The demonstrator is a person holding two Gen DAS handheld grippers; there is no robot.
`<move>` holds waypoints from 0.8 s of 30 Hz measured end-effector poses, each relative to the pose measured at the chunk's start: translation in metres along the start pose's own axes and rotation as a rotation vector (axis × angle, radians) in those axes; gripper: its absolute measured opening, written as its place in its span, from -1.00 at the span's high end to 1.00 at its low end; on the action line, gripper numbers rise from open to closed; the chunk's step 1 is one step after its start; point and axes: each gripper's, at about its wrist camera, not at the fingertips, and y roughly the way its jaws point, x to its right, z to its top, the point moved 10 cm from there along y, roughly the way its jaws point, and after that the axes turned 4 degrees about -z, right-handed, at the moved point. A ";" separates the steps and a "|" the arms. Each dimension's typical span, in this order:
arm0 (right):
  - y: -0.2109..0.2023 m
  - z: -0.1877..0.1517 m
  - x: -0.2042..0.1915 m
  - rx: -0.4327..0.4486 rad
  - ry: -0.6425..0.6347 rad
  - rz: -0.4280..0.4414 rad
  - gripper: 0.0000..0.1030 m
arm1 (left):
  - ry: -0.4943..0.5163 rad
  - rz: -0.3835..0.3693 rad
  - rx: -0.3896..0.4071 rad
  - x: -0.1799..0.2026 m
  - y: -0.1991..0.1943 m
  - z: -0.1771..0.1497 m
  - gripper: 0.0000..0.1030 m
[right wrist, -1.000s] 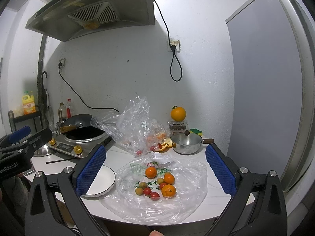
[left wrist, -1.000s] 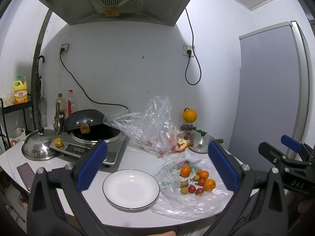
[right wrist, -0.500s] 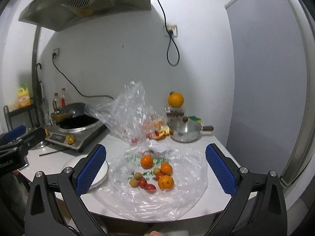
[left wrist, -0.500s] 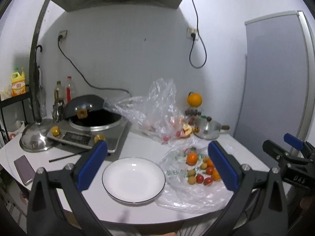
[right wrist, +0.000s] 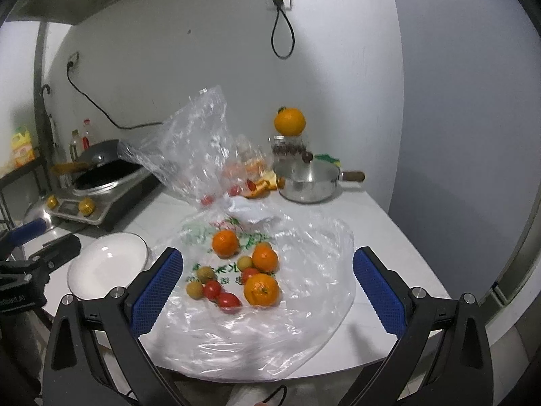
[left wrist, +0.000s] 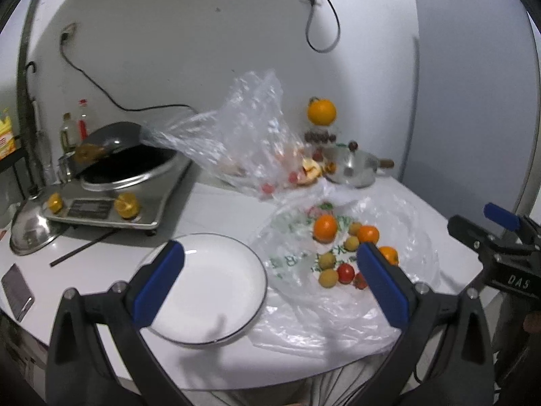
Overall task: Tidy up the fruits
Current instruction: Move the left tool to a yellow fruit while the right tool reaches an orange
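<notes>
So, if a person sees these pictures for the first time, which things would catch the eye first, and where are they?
The fruit pile stands out first: oranges, red tomatoes and small yellowish fruits lying on a flat plastic bag in the middle of the table. Left of it sits an empty white plate. Behind, a large orange is perched on a jar by the wall, and both grippers hang open in front.

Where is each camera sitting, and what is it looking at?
Left wrist: on the left gripper, facing the white plate; its blue fingers and the right gripper show.
Right wrist: on the right gripper, facing the fruit pile on the plastic bag; the left gripper shows.
Both see plate, fruit, steel pot and wok.
</notes>
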 end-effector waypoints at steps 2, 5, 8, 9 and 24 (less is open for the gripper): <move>0.012 -0.004 0.003 -0.020 -0.004 0.004 -0.98 | 0.025 -0.015 -0.029 0.009 0.019 -0.005 -0.99; 0.027 -0.009 0.007 -0.042 -0.018 0.018 -0.89 | 0.069 -0.037 -0.071 0.024 0.045 -0.013 -0.99; 0.043 -0.014 0.014 -0.069 -0.025 0.026 -0.81 | 0.101 -0.063 -0.114 0.038 0.069 -0.022 -0.82; 0.045 -0.014 0.015 -0.072 -0.026 0.030 -0.79 | 0.112 -0.077 -0.122 0.043 0.074 -0.024 -0.81; 0.098 -0.045 0.010 -0.182 -0.046 0.154 -0.27 | 0.282 -0.182 -0.312 0.079 0.132 -0.069 0.08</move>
